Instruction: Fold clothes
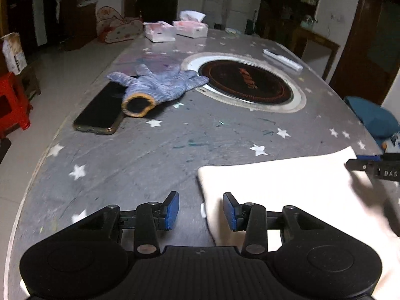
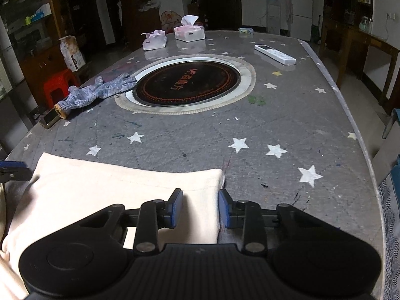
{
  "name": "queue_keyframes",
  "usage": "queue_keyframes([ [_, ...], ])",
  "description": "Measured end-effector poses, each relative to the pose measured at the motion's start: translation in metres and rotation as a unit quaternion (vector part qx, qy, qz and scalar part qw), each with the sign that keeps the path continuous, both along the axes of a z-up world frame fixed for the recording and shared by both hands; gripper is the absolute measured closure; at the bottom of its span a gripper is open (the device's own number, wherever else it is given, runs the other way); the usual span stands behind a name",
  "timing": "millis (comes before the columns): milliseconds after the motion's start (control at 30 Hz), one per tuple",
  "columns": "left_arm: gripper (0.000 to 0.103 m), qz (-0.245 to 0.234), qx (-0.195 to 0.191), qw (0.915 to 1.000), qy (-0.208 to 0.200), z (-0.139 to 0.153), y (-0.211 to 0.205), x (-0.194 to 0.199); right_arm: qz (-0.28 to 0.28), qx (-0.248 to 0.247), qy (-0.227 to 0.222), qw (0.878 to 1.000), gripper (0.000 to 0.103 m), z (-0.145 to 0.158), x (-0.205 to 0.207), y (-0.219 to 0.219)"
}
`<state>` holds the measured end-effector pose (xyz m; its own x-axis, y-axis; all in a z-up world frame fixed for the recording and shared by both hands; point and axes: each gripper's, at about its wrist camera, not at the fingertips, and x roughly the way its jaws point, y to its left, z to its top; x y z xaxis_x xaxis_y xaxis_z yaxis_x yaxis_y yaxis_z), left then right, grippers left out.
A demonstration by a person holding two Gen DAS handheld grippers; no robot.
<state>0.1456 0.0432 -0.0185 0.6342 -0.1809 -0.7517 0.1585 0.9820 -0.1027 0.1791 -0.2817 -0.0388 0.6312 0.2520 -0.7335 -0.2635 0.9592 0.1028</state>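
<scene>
Both grippers hung low over the near end of the star-patterned table [image 2: 287, 115], the left gripper [image 1: 200, 211] with its blue pads spread apart around the left edge of the cream folded cloth [image 1: 275, 190] and clamping nothing, the right gripper [image 2: 200, 208] likewise spread wide over the cloth's right corner. Further back, from left to right, lay a dark phone [image 1: 100, 110] with a blue knit glove [image 1: 160, 85] partly on it, then the round inset burner [image 2: 187, 85] (its lettering unreadable), and a white remote [image 2: 275, 54].
</scene>
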Motion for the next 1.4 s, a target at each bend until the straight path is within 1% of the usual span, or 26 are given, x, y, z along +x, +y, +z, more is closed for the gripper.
queue_keyframes([
  [33, 0.063, -0.009, 0.001, 1.0000, 0.002, -0.003, -0.002, 0.005, 0.000, -0.002, 0.000, 1.000, 0.073, -0.001, 0.001, 0.000],
  [67, 0.067, -0.011, 0.004, 0.9999, 0.006, -0.006, -0.004, 0.008, 0.000, -0.002, 0.000, 1.000, 0.074, -0.002, 0.002, 0.000],
  [133, 0.079, -0.017, 0.011, 0.9998, 0.002, -0.009, -0.006, 0.014, -0.001, -0.002, 0.002, 1.000, 0.075, -0.004, 0.005, -0.001],
  [167, 0.088, -0.021, 0.007, 0.9998, 0.003, -0.009, -0.007, 0.018, 0.000, -0.001, 0.001, 1.000, 0.078, -0.005, 0.006, -0.001],
  [200, 0.095, -0.024, 0.002, 0.9997, 0.005, -0.009, -0.008, 0.021, 0.001, -0.001, -0.001, 1.000, 0.079, -0.005, 0.006, -0.001],
  [233, 0.095, -0.028, -0.005, 0.9996, 0.006, -0.008, -0.008, 0.025, 0.003, 0.000, -0.002, 1.000, 0.086, -0.005, 0.007, -0.001],
  [267, 0.096, -0.032, -0.001, 0.9995, 0.002, -0.007, -0.010, 0.028, 0.005, 0.000, -0.004, 1.000, 0.093, -0.004, 0.007, -0.001],
  [367, 0.097, -0.041, 0.002, 0.9991, -0.011, -0.001, -0.016, 0.039, 0.008, -0.010, -0.021, 1.000, 0.098, -0.002, 0.009, 0.001],
  [500, 0.096, -0.050, -0.002, 0.9982, -0.032, 0.006, -0.023, 0.059, -0.005, -0.023, -0.055, 0.998, 0.099, 0.009, 0.016, -0.002],
  [600, 0.096, -0.055, 0.007, 0.9977, -0.039, 0.002, -0.031, 0.078, -0.015, -0.035, -0.064, 0.997, 0.099, 0.013, 0.026, -0.004],
  [633, 0.096, -0.058, 0.010, 0.9975, -0.040, -0.001, -0.034, 0.083, -0.018, -0.039, -0.065, 0.997, 0.099, 0.013, 0.030, -0.004],
  [733, 0.096, -0.064, 0.022, 0.9970, -0.036, -0.013, -0.041, 0.096, -0.025, -0.052, -0.042, 0.997, 0.099, 0.001, 0.044, -0.007],
  [800, 0.092, -0.062, 0.020, 0.9969, -0.044, -0.017, -0.040, 0.099, -0.025, -0.056, -0.031, 0.998, 0.097, -0.006, 0.049, -0.009],
  [833, 0.090, -0.060, 0.019, 0.9970, -0.044, -0.017, -0.038, 0.100, -0.024, -0.057, -0.028, 0.998, 0.095, -0.007, 0.050, -0.011],
  [867, 0.086, -0.056, 0.018, 0.9973, -0.044, -0.016, -0.036, 0.100, -0.024, -0.057, -0.026, 0.998, 0.092, -0.006, 0.049, -0.012],
  [933, 0.085, -0.049, 0.021, 0.9973, -0.050, -0.012, -0.031, 0.096, -0.019, -0.058, -0.029, 0.998, 0.090, -0.001, 0.043, -0.012],
  [1000, 0.087, -0.049, 0.013, 0.9974, -0.051, -0.006, -0.026, 0.087, -0.003, -0.062, -0.033, 0.997, 0.089, 0.007, 0.034, -0.008],
  [1033, 0.087, -0.053, 0.005, 0.9973, -0.050, -0.002, -0.024, 0.081, 0.009, -0.062, -0.035, 0.997, 0.086, 0.011, 0.028, -0.005],
  [1067, 0.087, -0.066, -0.004, 0.9967, -0.047, 0.000, -0.024, 0.074, 0.021, -0.060, -0.036, 0.997, 0.082, 0.014, 0.022, -0.001],
  [1133, 0.088, -0.091, -0.022, 0.9948, -0.040, 0.005, -0.025, 0.058, 0.052, -0.053, -0.033, 0.997, 0.079, 0.019, 0.009, 0.009],
  [1167, 0.088, -0.103, -0.021, 0.9937, -0.038, 0.005, -0.027, 0.049, 0.073, -0.048, -0.030, 0.996, 0.078, 0.021, 0.001, 0.016],
  [1300, 0.088, -0.136, -0.034, 0.9900, -0.018, -0.001, -0.034, 0.025, 0.164, -0.040, -0.015, 0.986, 0.074, 0.020, -0.035, 0.053],
  [1333, 0.088, -0.144, -0.038, 0.9888, -0.014, -0.003, -0.036, 0.019, 0.181, -0.047, -0.014, 0.982, 0.071, 0.019, -0.044, 0.061],
  [1400, 0.088, -0.155, -0.031, 0.9873, -0.014, -0.009, -0.039, 0.009, 0.213, -0.059, -0.014, 0.975, 0.071, 0.016, -0.061, 0.075],
])
